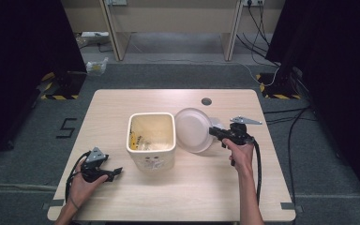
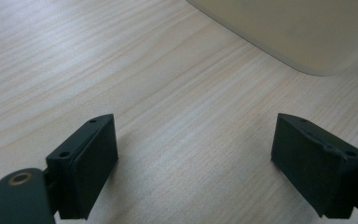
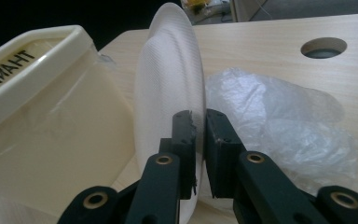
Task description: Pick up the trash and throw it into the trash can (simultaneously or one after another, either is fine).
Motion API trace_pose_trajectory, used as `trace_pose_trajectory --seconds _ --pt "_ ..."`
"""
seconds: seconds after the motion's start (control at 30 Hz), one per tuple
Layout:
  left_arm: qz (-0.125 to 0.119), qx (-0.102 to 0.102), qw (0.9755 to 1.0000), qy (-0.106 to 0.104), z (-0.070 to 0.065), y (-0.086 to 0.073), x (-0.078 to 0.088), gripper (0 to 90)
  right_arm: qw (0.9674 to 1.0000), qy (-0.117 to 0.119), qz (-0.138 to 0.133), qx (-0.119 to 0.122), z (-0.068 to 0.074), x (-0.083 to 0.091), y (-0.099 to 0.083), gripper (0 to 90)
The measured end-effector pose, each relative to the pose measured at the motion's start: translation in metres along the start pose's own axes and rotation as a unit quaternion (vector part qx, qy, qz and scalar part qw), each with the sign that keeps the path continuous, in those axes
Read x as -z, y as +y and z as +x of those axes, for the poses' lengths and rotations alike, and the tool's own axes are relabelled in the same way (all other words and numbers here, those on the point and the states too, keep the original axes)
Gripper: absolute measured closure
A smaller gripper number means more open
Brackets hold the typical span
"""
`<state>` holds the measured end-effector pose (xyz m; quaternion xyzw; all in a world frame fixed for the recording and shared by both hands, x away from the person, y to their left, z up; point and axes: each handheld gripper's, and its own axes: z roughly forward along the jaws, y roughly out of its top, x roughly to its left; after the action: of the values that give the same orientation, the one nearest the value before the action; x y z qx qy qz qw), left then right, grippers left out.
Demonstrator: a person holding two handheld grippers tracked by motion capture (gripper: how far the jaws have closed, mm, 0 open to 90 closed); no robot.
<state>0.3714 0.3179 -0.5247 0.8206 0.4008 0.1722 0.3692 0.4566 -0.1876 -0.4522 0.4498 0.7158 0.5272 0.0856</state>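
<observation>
Light wood table (image 1: pixel 192 187) in high view: cream square bin (image 1: pixel 151 140) mid-table, open top up, yellow stuff inside (hard to make out). White paper plate (image 1: pixel 193 130) just right of the bin, tilted up on edge, its rim clamped by the right gripper (image 1: pixel 217 132). Left gripper (image 1: pixel 115 172) low at front left, pointing right toward the bin.

Left gripper view: jaws wide apart over bare wood, nothing between; bin corner (image 2: pixel 284 32) cut off at top.

Right gripper view: jaws pinched together on the plate rim (image 3: pixel 168 102), plate standing near vertical, edge-on, beside the bin wall (image 3: pixel 51 126); crumpled clear plastic (image 3: pixel 284 126) on the table right of it; table hole (image 3: pixel 324 47) behind.
</observation>
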Motion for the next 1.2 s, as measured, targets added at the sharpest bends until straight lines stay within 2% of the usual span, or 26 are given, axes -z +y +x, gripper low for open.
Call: trace_pose_trajectory --seconds 0.07,0.17,0.33,0.37,0.53,0.63,0.67,0.73,0.8,0.83,0.87,0.93,1.07,1.1,1.2 --pt "0.0 0.0 1.0 0.0 0.0 0.0 0.0 13.6 0.9998 0.021 -0.008 -0.001 0.004 0.002 0.001 87.9" --pt "0.0 0.0 1.0 0.0 0.0 0.0 0.0 13.6 0.9998 0.017 -0.003 0.011 0.008 0.004 0.003 88.4" --pt "0.0 0.0 1.0 0.0 0.0 0.0 0.0 13.7 0.9996 0.024 -0.008 0.012 0.008 0.006 0.003 88.6" --pt "0.0 0.0 1.0 0.0 0.0 0.0 0.0 13.7 0.9994 0.031 -0.014 0.011 0.009 0.009 0.004 88.7" --pt "0.0 0.0 1.0 0.0 0.0 0.0 0.0 13.7 0.9991 0.033 -0.025 0.01 0.01 0.016 0.006 88.7" --pt "0.0 0.0 1.0 0.0 0.0 0.0 0.0 13.7 0.9985 0.038 -0.04 0.006 0.009 0.023 0.008 88.6" --pt "0.0 0.0 1.0 0.0 0.0 0.0 0.0 13.7 0.9974 0.046 -0.056 -0.002 0.009 0.03 0.01 88.6" --pt "0.0 0.0 1.0 0.0 0.0 0.0 0.0 13.7 0.9973 0.045 -0.059 0.0 0.009 0.032 0.011 88.7" --pt "0.0 0.0 1.0 -0.001 0.0 0.0 0.0 13.7 0.9967 0.042 -0.068 0.007 0.011 0.041 0.019 88.6" --pt "0.0 0.0 1.0 -0.001 0.0 0.0 0.0 13.7 0.9967 0.042 -0.068 0.007 0.011 0.041 0.019 88.6" --pt "-0.001 0.001 1.0 0.0 0.0 0.0 0.0 13.7 0.9953 0.051 -0.082 0.002 0.012 0.046 0.026 88.7" --pt "-0.001 0.001 1.0 0.0 0.0 0.0 0.0 13.7 0.995 0.05 -0.087 0.006 0.014 0.051 0.032 88.6" --pt "-0.001 0.001 1.0 0.0 0.0 0.0 0.0 13.7 0.9939 0.054 -0.096 0.005 0.015 0.056 0.04 88.6" --pt "-0.001 0.001 1.0 0.0 0.0 0.0 0.0 13.7 0.9923 0.064 -0.106 -0.002 0.017 0.058 0.043 88.6" --pt "-0.001 0.001 1.0 0.0 0.0 0.0 0.0 13.7 0.992 0.063 -0.109 0.003 0.018 0.061 0.046 88.6"
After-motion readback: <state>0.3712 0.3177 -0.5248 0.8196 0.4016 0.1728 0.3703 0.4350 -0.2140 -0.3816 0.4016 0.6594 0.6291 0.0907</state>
